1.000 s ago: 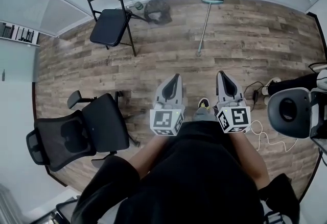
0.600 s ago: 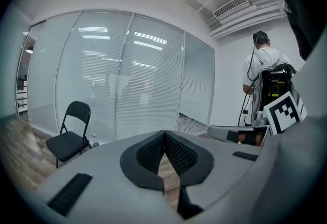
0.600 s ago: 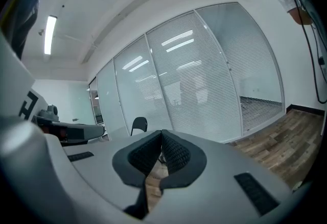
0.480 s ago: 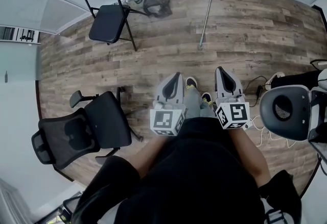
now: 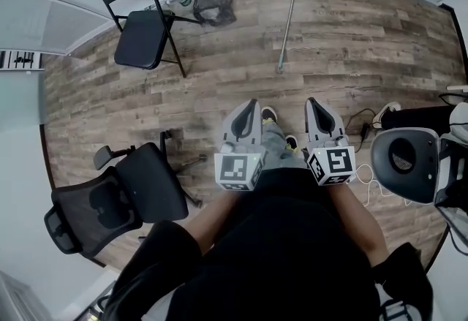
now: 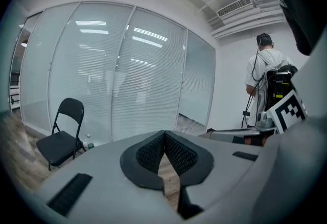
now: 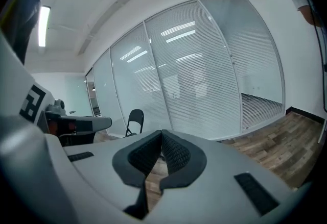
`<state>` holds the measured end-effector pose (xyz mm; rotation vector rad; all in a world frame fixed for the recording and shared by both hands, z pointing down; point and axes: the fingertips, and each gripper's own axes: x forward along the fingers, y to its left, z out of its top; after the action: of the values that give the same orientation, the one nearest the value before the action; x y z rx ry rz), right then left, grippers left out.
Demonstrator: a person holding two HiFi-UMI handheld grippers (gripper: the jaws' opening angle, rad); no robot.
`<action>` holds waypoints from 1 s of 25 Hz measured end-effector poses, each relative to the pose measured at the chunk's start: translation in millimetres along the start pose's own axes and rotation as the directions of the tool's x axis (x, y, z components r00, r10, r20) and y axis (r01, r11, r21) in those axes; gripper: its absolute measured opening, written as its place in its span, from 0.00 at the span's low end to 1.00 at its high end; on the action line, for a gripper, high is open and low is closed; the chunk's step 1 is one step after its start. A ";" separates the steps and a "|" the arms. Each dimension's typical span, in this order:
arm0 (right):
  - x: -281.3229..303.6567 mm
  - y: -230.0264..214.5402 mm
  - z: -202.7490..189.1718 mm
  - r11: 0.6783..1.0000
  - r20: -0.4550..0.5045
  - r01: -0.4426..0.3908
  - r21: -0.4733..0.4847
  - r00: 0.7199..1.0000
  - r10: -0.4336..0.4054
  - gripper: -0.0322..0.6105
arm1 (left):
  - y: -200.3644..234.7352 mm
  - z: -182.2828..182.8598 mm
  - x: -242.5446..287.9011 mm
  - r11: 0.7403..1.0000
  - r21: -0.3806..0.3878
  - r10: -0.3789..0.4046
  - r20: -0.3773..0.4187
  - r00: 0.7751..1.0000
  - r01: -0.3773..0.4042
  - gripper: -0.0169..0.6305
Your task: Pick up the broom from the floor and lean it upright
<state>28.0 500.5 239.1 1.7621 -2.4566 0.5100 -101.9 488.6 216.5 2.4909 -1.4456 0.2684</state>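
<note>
Near the far wall, a thin-handled, teal-headed broom (image 5: 285, 31) lies on wood-plank floor (image 5: 365, 42), a dark slumped bag (image 5: 214, 5) nearby, contents unseen. Left gripper (image 5: 251, 106) and right gripper (image 5: 312, 104) are pressed together, empty.

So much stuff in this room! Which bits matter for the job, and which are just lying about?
For the job: broom, flat on the floor; left gripper and right gripper, both shut, empty.
Lying about: folding chair, office chair, dark bag, cables.
</note>
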 end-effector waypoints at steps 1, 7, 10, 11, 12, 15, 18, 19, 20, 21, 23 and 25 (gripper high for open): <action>9.0 1.8 4.7 1.000 -0.001 -0.006 -0.012 1.000 0.006 0.07 | 7.9 4.7 6.3 1.000 -0.006 0.002 0.009 1.000 -0.002 0.06; 68.6 16.2 25.4 0.998 -0.004 -0.027 -0.061 1.000 0.026 0.07 | 56.1 25.6 39.3 1.000 -0.031 0.000 0.049 0.999 0.002 0.06; 90.9 25.5 27.1 0.997 -0.014 -0.039 -0.064 0.999 0.038 0.07 | 77.2 27.0 51.6 0.999 -0.045 -0.001 0.053 0.999 0.004 0.06; 97.0 26.7 27.5 0.997 -0.014 -0.038 -0.064 0.999 0.037 0.07 | 82.7 26.5 56.5 0.999 -0.046 -0.004 0.050 0.999 0.006 0.06; 102.6 26.6 28.1 0.998 -0.015 -0.031 -0.063 0.999 0.030 0.07 | 87.5 26.5 61.4 0.999 -0.046 -0.007 0.047 0.999 0.009 0.06; 114.8 20.2 30.8 0.998 -0.023 -0.006 -0.060 1.000 0.004 0.07 | 95.9 28.8 74.2 0.999 -0.052 -0.013 0.037 0.999 0.015 0.06; 122.6 9.7 34.2 0.998 -0.025 0.014 -0.061 1.000 -0.015 0.07 | 99.7 30.7 88.9 0.998 -0.054 -0.022 0.033 0.999 0.024 0.06; 124.7 7.2 34.7 0.998 -0.026 0.019 -0.062 0.999 -0.020 0.07 | 101.4 31.3 93.0 0.998 -0.056 -0.024 0.033 0.999 0.026 0.06; 125.8 5.5 34.7 0.998 -0.028 0.022 -0.064 0.999 -0.024 0.07 | 102.7 31.6 95.6 0.998 -0.058 -0.025 0.032 0.999 0.026 0.06; 126.0 4.1 34.4 0.998 -0.031 0.025 -0.064 0.999 -0.027 0.07 | 103.5 31.8 97.3 0.998 -0.059 -0.025 0.031 0.999 0.027 0.06; 127.9 0.2 34.6 0.998 -0.037 0.031 -0.062 0.999 -0.034 0.07 | 104.5 33.2 101.2 0.998 -0.060 -0.026 0.030 0.999 0.027 0.06; 132.5 -5.9 36.4 0.997 -0.039 0.037 -0.060 0.998 -0.040 0.07 | 105.4 34.9 107.5 0.998 -0.065 -0.024 0.027 0.999 0.026 0.06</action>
<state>-6.4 367.3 239.5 1.7555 -2.3806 0.4597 -139.7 339.0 226.2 2.4678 -1.4090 0.1815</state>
